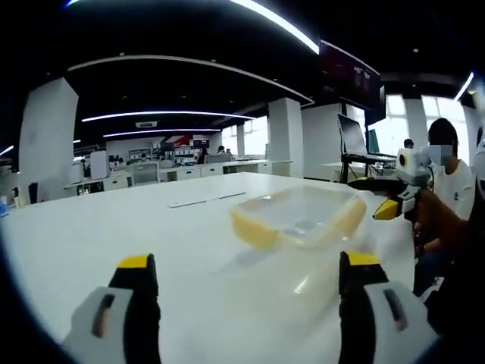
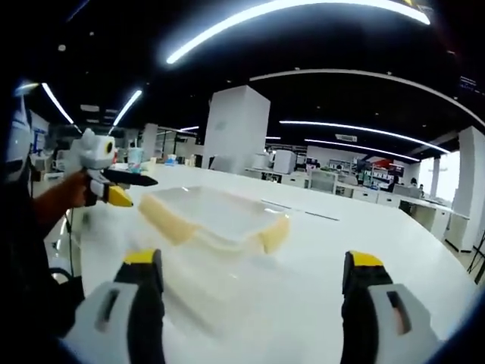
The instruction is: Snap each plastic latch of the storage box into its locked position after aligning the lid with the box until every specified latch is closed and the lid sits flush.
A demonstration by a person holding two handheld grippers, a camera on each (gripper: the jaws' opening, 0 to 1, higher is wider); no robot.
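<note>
Here the left gripper [image 1: 246, 284] hangs over the white tabletop [image 1: 114, 227] with its fingers [image 1: 136, 277] spread wide and empty. Ahead of it, toward the right of the left gripper view, the box [image 1: 299, 216] appears tilted, its clear lid on top and yellow latches [image 1: 254, 230] along the edges; whether any latch is locked cannot be told. In the right gripper view the right gripper [image 2: 250, 284] is likewise wide apart and empty, short of the box [image 2: 216, 216]. The risk is that a push on one latch slides or tips the light box, or clamps a crooked lid, since nothing braces it.
</note>
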